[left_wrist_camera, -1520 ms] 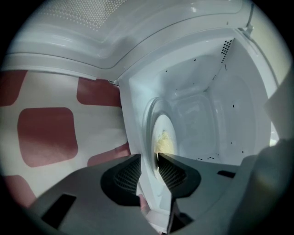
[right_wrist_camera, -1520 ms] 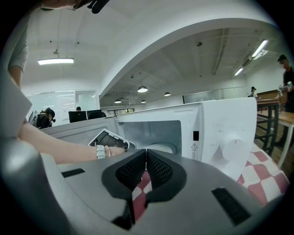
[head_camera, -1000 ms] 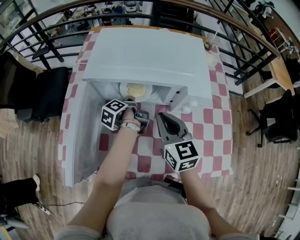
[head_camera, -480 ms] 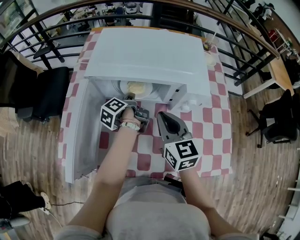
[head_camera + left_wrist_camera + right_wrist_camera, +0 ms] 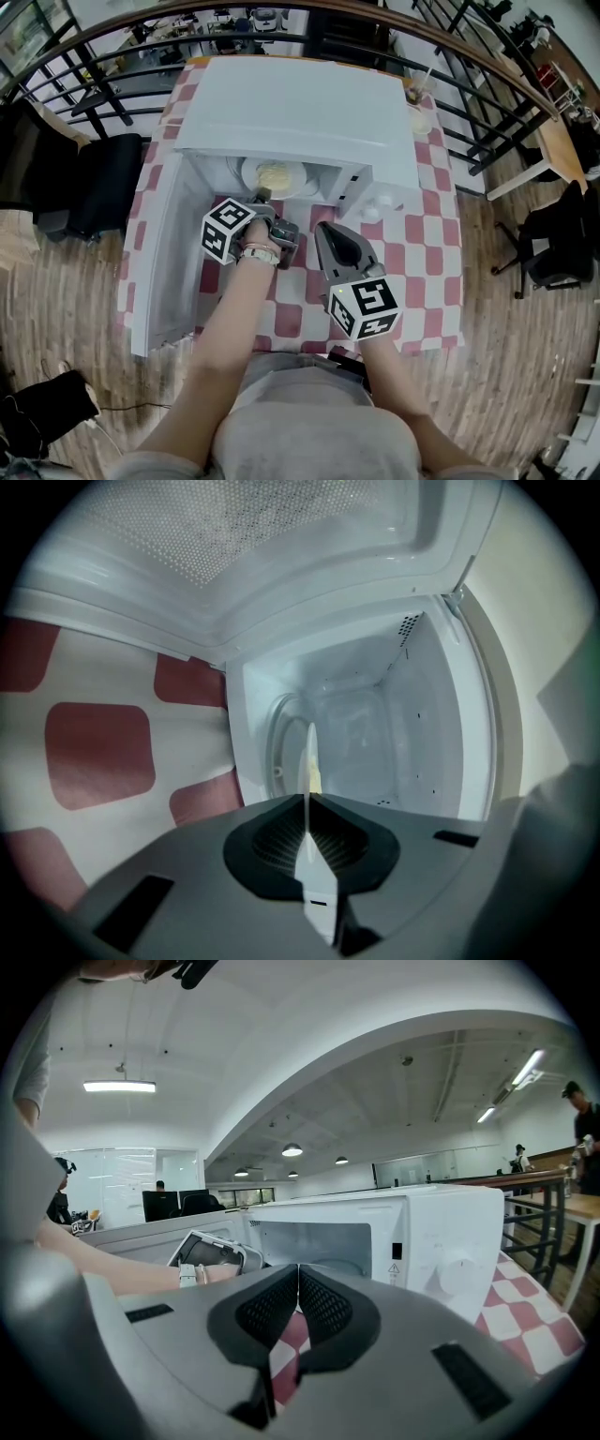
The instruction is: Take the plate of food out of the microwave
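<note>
The plate of food (image 5: 272,176) sits inside the open microwave (image 5: 300,103), which stands at the table's (image 5: 427,253) back edge. The left gripper (image 5: 265,198) is clamped on the plate's near rim. The right gripper (image 5: 322,231), jaws together and empty, hovers over the table before the microwave.

Glossy white microwave (image 5: 295,103), smooth plate (image 5: 309,757), matt plastic left claw (image 5: 307,799), wood-plank floor (image 5: 525,375)

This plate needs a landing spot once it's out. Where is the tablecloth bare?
Widest bare patch: the checked tablecloth right of the right claw, before the microwave's dial side. A smaller one lies between the two forearms. Crowding is at the microwave's mouth, where the left claw grips the plate beside the open door.
</note>
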{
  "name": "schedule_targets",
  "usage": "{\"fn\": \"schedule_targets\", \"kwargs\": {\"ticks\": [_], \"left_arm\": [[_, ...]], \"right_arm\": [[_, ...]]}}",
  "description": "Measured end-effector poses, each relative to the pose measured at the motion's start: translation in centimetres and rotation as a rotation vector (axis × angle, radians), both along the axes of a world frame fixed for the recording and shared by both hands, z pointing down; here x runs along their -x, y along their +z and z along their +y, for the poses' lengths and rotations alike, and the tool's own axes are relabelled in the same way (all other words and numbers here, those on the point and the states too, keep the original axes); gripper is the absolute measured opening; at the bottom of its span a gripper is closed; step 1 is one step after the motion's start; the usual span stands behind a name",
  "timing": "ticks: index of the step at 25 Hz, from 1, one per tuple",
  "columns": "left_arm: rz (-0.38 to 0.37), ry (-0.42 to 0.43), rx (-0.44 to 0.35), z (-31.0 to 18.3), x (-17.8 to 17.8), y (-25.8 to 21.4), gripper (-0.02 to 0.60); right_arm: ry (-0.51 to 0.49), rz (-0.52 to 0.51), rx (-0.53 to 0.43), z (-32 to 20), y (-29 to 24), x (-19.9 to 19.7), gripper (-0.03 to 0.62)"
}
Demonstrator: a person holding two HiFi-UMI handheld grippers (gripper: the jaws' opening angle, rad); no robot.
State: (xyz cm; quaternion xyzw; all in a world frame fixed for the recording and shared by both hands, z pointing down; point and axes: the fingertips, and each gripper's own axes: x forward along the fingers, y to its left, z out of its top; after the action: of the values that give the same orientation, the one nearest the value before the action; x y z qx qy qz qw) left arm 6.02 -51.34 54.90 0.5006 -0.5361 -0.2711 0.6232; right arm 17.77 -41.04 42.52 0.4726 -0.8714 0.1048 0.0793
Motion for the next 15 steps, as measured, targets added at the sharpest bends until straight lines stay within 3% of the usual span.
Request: {"fn": "schedule_targets", "kwargs": {"ticks": [15], "left_arm": [[0.013,-0.017,-0.050,3.2,0.2,-1.9,0.017]], "right_arm": [[-0.023,-0.001,-0.027,2.3,-1.2,0.0,0.026]]}}
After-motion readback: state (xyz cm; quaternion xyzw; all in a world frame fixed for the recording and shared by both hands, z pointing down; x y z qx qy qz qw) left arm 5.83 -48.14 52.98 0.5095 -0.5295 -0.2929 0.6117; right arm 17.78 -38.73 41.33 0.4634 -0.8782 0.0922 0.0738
